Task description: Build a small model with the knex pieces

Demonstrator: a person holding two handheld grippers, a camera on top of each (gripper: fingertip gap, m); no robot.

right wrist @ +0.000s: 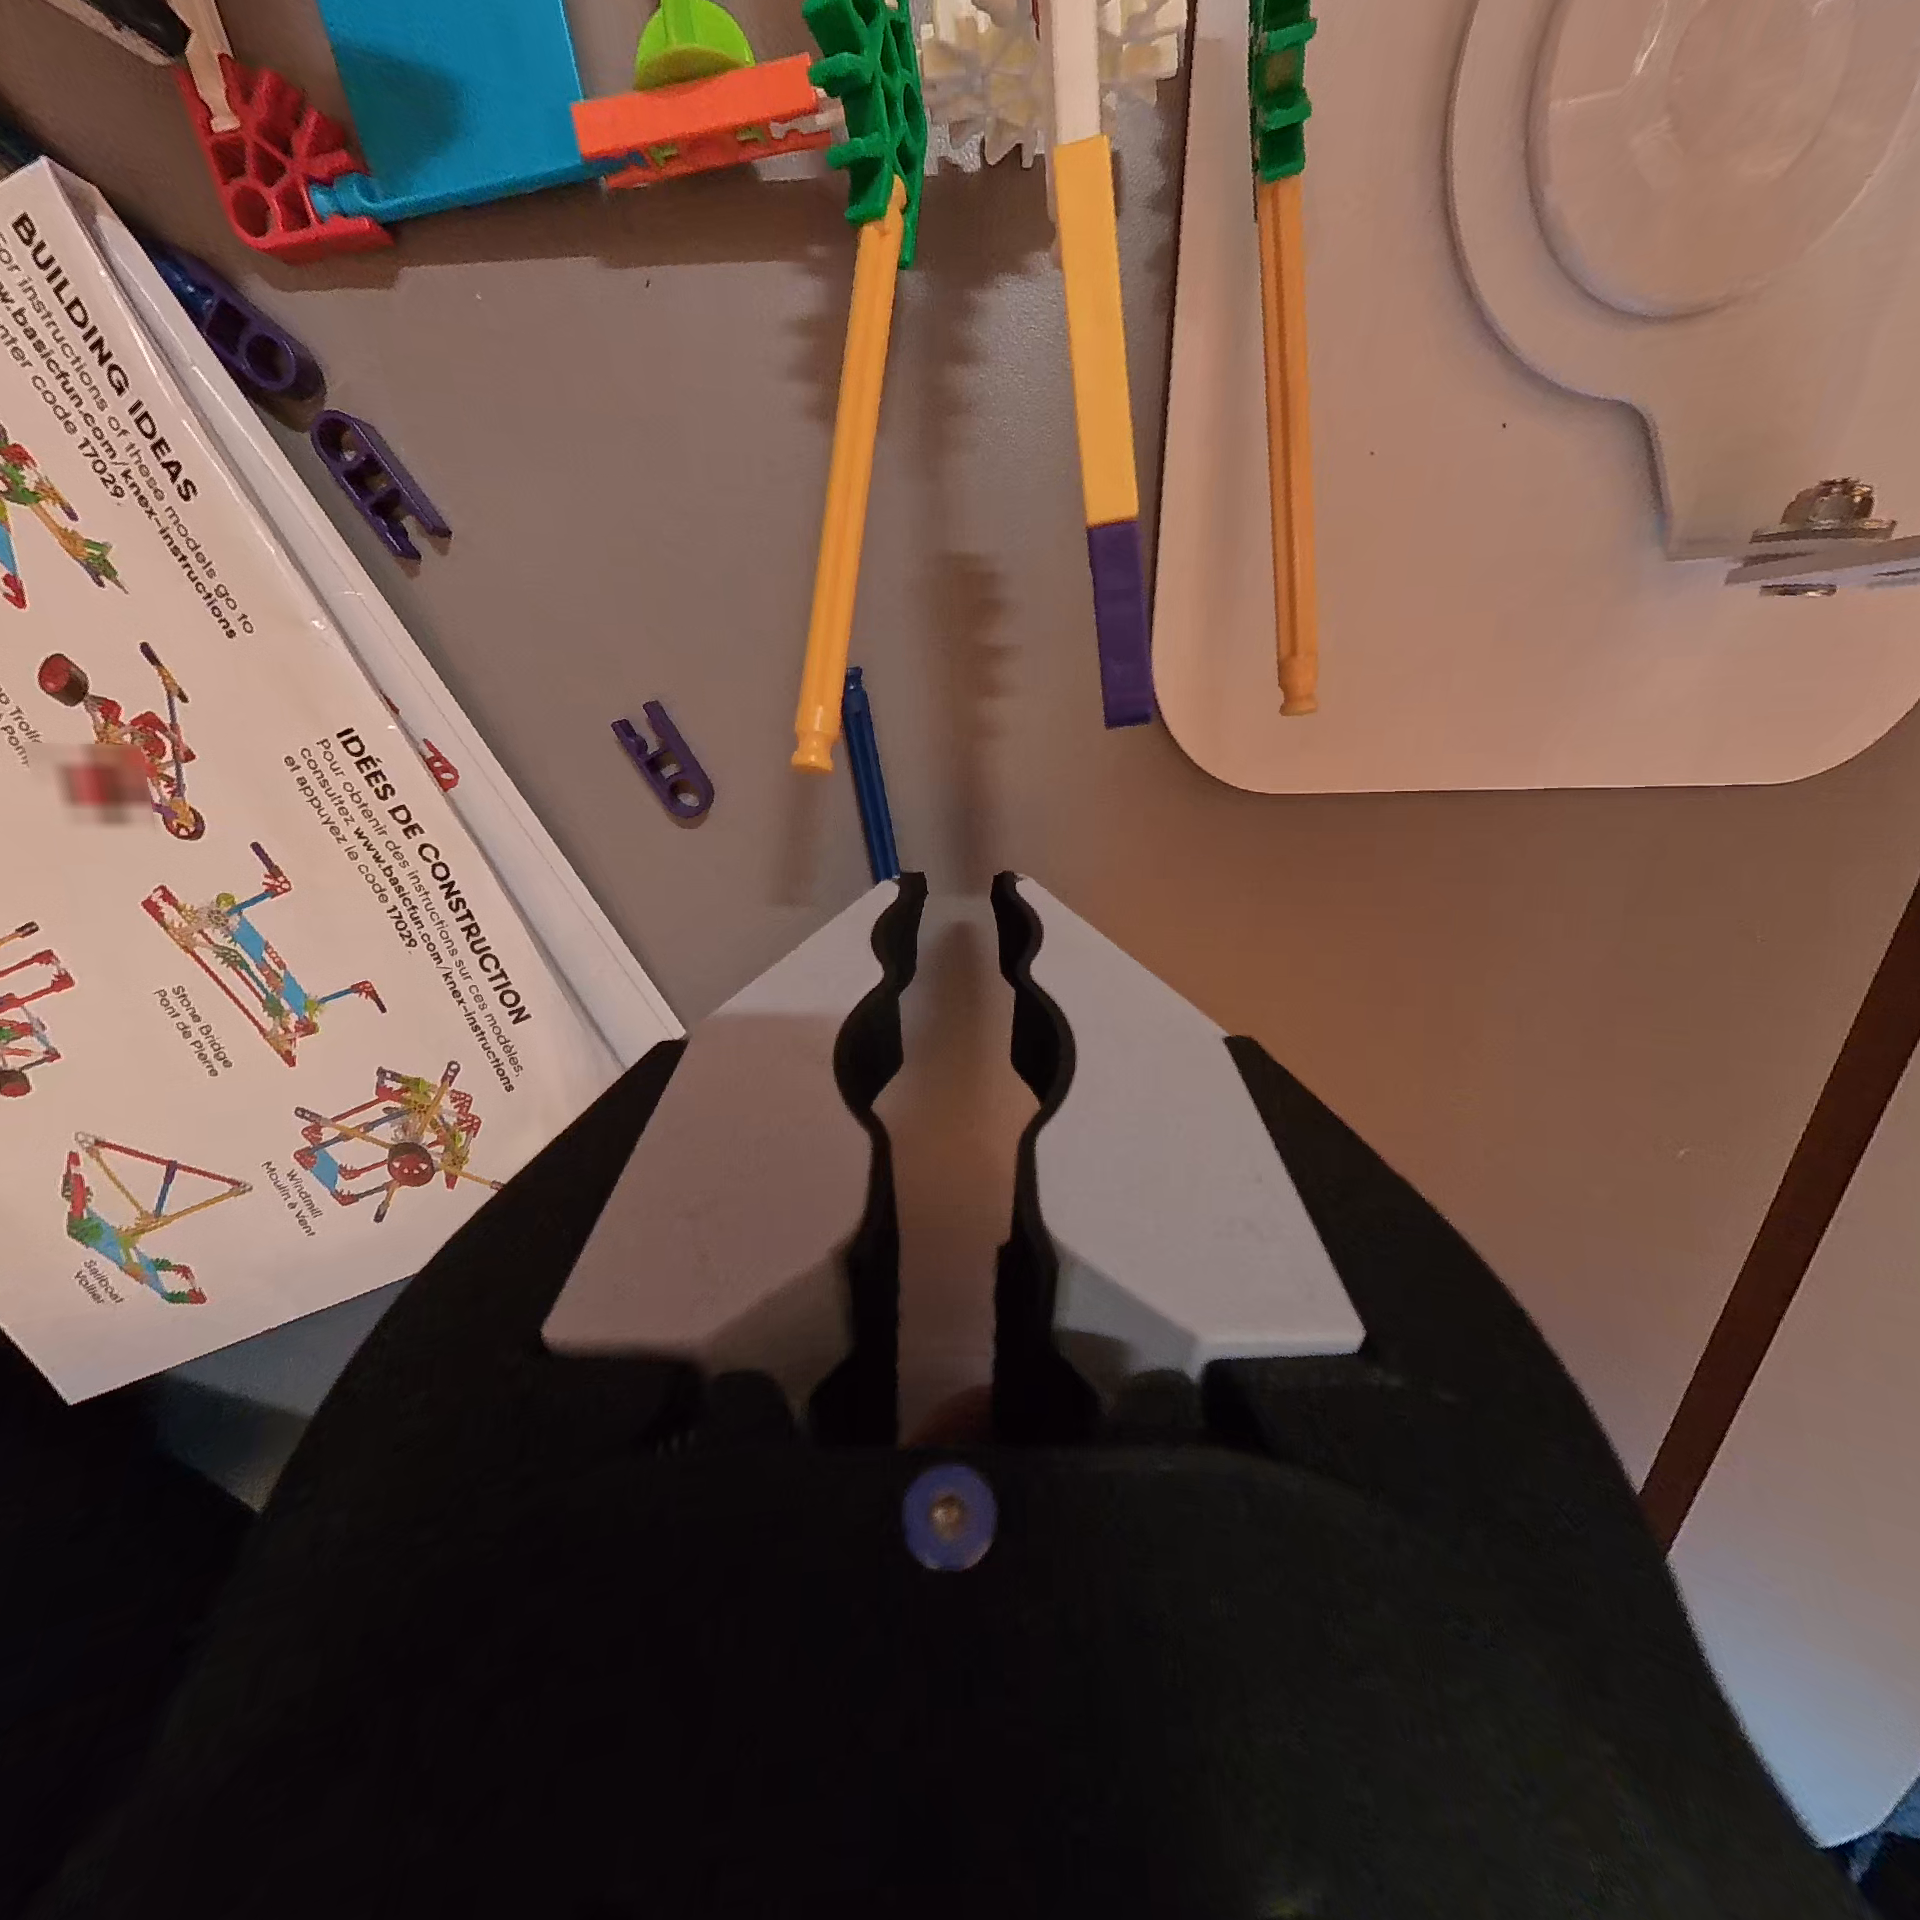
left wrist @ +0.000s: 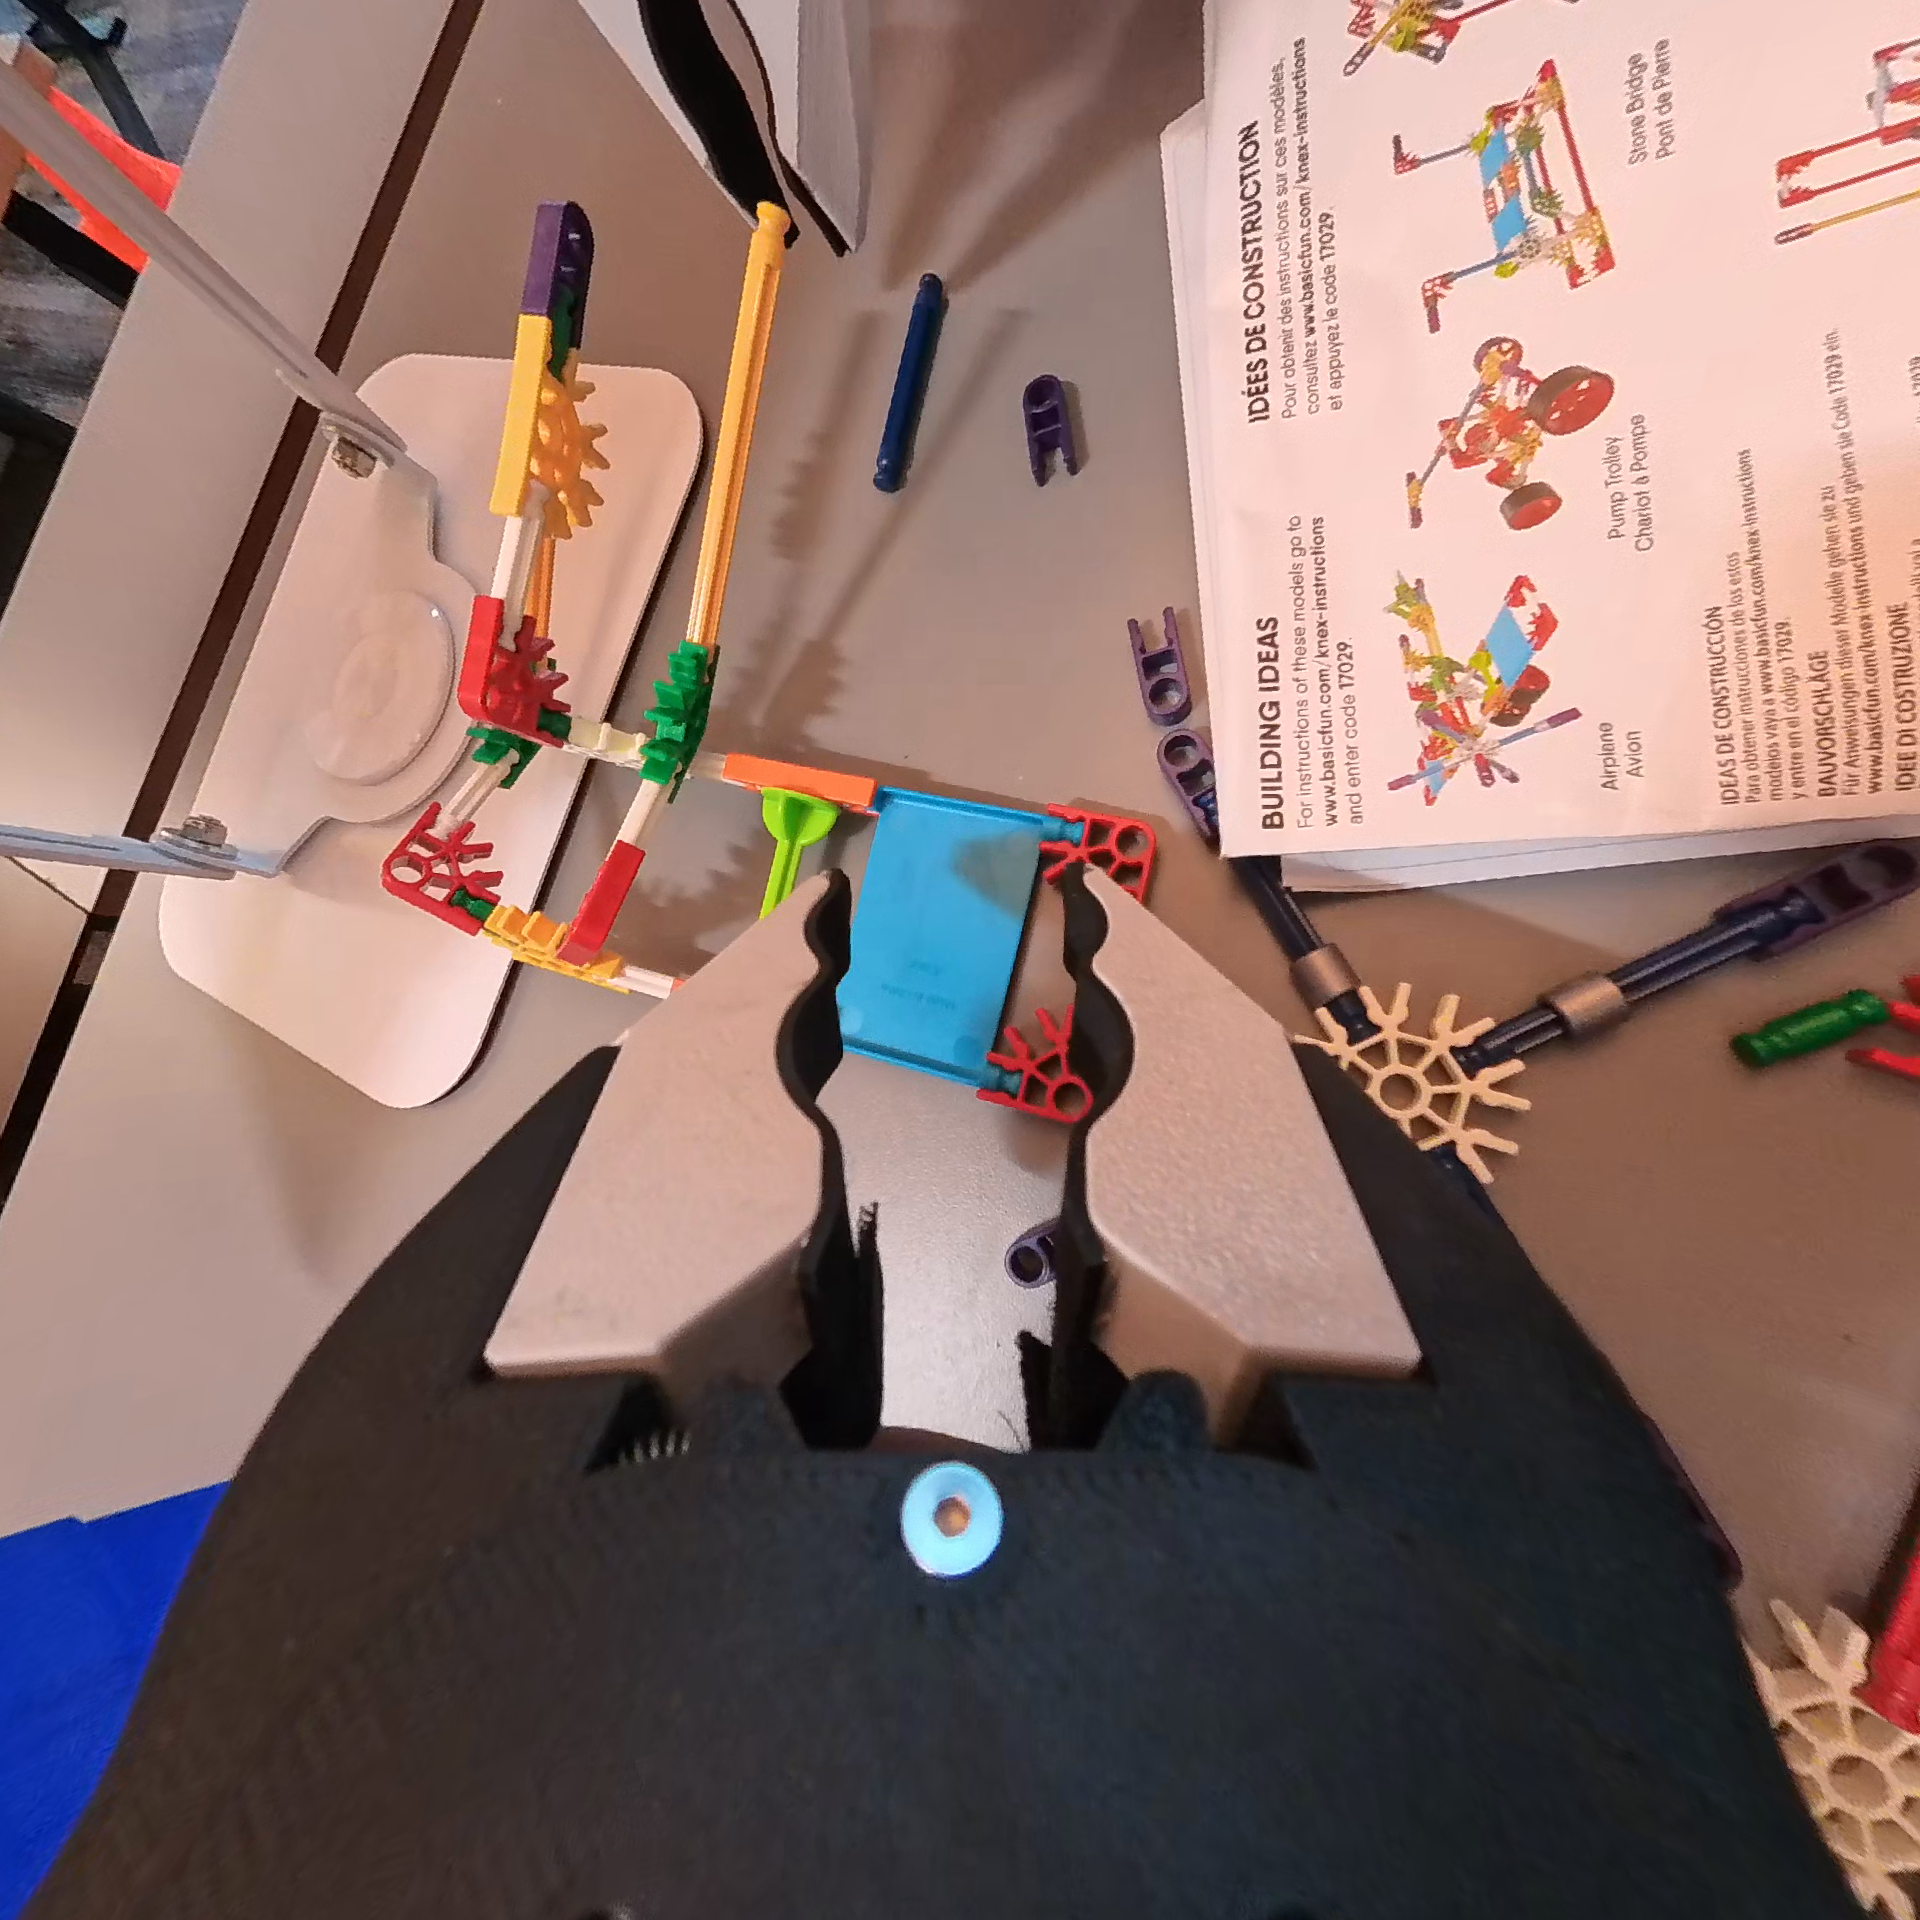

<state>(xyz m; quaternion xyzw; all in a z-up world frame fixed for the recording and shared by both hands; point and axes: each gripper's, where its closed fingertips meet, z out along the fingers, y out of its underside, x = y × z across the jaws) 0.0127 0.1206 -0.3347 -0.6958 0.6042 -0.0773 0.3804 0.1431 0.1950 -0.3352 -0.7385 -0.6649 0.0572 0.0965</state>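
Observation:
A rod-and-connector toy model [left wrist: 681,717] lies on the grey table, partly on a white stand plate [left wrist: 312,935]. Its blue panel [left wrist: 935,935] with red corner connectors [left wrist: 1039,1070] lies between the jaws of my left gripper [left wrist: 956,883]. The jaws stand wide apart on either side of the panel, close to its edges. My right gripper [right wrist: 958,883] is empty, its jaws only a narrow gap apart. A loose blue rod [right wrist: 868,779] lies just ahead of its left fingertip, beside the model's long yellow rod [right wrist: 847,488]. The panel [right wrist: 447,94] shows at the top there.
An instruction booklet [left wrist: 1558,416] [right wrist: 208,935] lies to one side. Loose purple clips [left wrist: 1051,426] [right wrist: 665,764], a blue rod [left wrist: 909,384], a white snowflake connector [left wrist: 1413,1081], dark rods with grey spacers [left wrist: 1584,1003] and a green rod [left wrist: 1808,1023] are scattered about. The white plate [right wrist: 1558,520] bears metal brackets. The grippers' ends are close to 15 cm from one another.

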